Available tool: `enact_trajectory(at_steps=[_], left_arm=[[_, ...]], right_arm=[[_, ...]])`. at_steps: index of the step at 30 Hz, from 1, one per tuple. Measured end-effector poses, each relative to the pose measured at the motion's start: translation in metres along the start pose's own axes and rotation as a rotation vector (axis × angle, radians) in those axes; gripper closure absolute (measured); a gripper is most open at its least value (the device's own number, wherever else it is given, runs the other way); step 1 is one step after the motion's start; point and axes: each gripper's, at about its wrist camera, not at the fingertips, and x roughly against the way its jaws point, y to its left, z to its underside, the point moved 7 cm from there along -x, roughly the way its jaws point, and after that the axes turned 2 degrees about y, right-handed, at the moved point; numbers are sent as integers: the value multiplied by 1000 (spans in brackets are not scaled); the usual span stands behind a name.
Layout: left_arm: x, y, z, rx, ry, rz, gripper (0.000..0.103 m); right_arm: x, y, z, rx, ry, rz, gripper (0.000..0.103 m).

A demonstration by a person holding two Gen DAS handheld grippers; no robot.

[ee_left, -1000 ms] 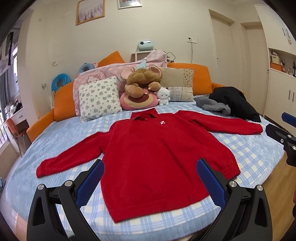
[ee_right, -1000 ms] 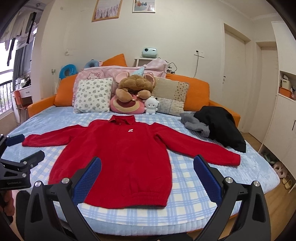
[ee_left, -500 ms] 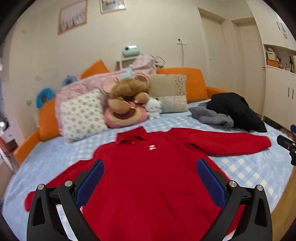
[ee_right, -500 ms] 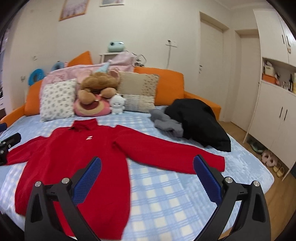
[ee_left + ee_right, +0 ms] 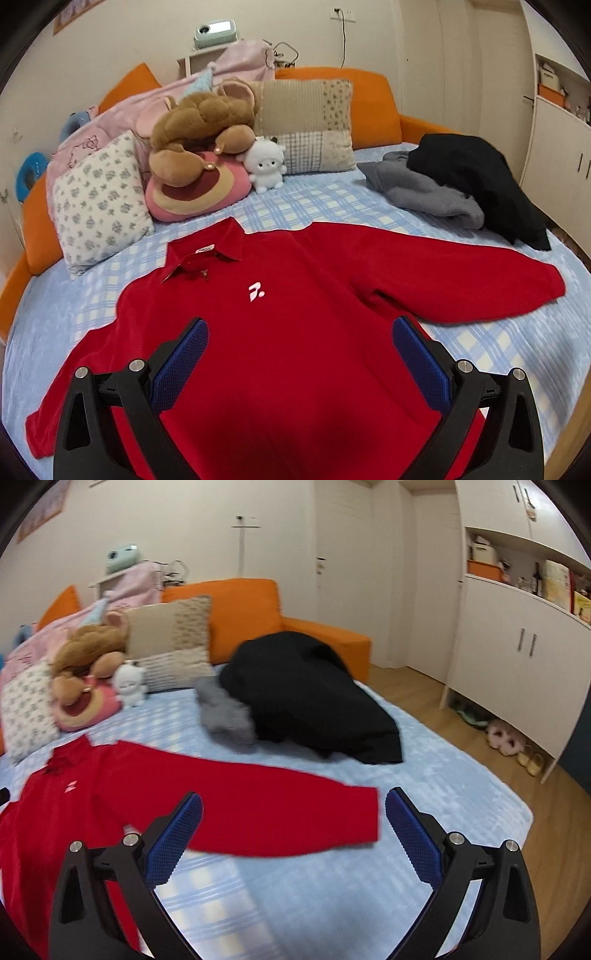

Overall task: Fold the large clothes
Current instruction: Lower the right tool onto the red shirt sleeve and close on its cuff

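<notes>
Sweater sleeve lined up in front of the right gripper, nothing gripped yet.

A red sweater (image 5: 295, 332) is spread flat, front up, on the bed (image 5: 461, 775). Its right sleeve (image 5: 258, 812) is stretched sideways just ahead of the right gripper (image 5: 293, 816), the cuff (image 5: 364, 818) between the spread blue pads (image 5: 413, 838). The left gripper (image 5: 299, 350) is held over the chest, also wide apart and empty. The right gripper is judged nearer to the cuff, so the first fold is probably begun there.

Left wrist cam sits low & close over red sweater (image 5: 295, 332) body, facing headboard pillows; right wrist cam looks across its sleeve (image 5: 258, 812) toward cupboards; both share sweater, black garment (image 5: 314, 698).
</notes>
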Motion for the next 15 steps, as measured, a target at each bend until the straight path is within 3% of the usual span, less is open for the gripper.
enact_trajectory(at_steps=[2, 6, 10, 15], left_arm=[[-18, 0, -8, 3, 16, 7, 2], [-57, -5, -30, 32, 71, 95, 2], [-95, -10, -51, 50, 136, 127, 2], [-151, -16, -76, 52, 208, 142, 2]], right_arm=[[-14, -8, -2, -6, 24, 7, 5], [-51, -21, -6, -50, 88, 8, 6], [-89, -40, -1, -129, 185, -33, 25], [-137, -69, 15, -223, 308, -46, 27]])
